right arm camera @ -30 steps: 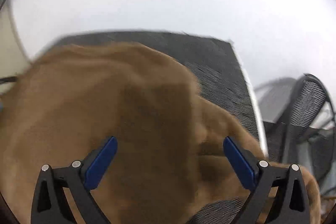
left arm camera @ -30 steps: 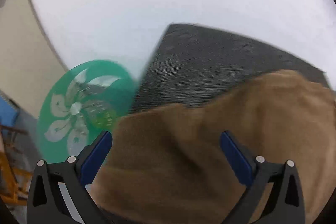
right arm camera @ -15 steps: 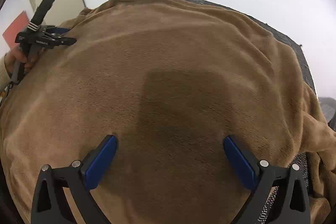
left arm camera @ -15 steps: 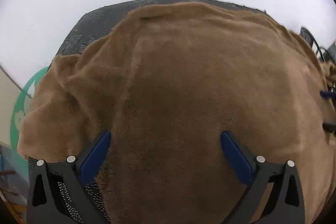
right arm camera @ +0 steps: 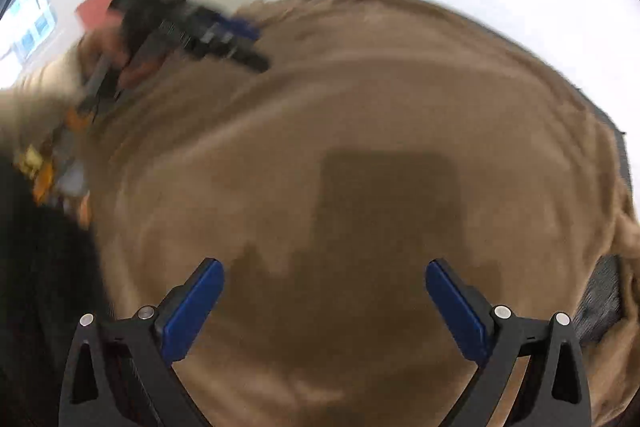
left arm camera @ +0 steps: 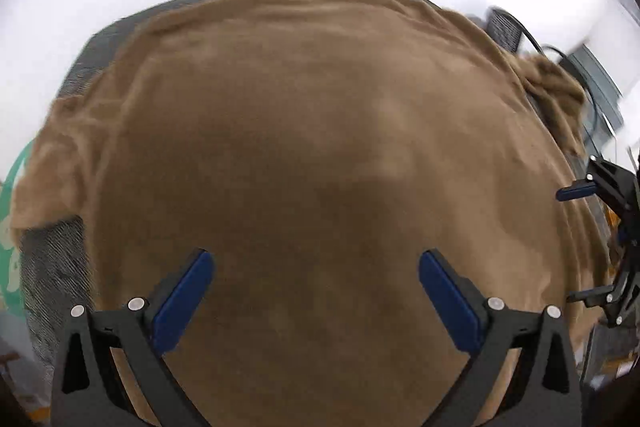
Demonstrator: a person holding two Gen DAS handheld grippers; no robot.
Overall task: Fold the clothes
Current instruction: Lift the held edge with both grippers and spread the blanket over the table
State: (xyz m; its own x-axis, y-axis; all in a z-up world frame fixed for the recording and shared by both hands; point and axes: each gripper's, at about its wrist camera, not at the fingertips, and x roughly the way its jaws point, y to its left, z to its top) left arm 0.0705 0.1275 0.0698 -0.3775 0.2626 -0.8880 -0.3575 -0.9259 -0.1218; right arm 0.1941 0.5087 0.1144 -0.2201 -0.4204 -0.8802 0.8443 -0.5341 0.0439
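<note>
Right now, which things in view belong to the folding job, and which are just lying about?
Part of the job:
brown garment
left gripper, open
right gripper, open
dark mat beneath the garment

Just lying about:
green disc
mesh chair

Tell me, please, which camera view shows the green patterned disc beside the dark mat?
The left wrist view: the green patterned disc peeks out at the left edge, mostly hidden by the brown garment and the dark mat. The right wrist view shows none of it.
</note>
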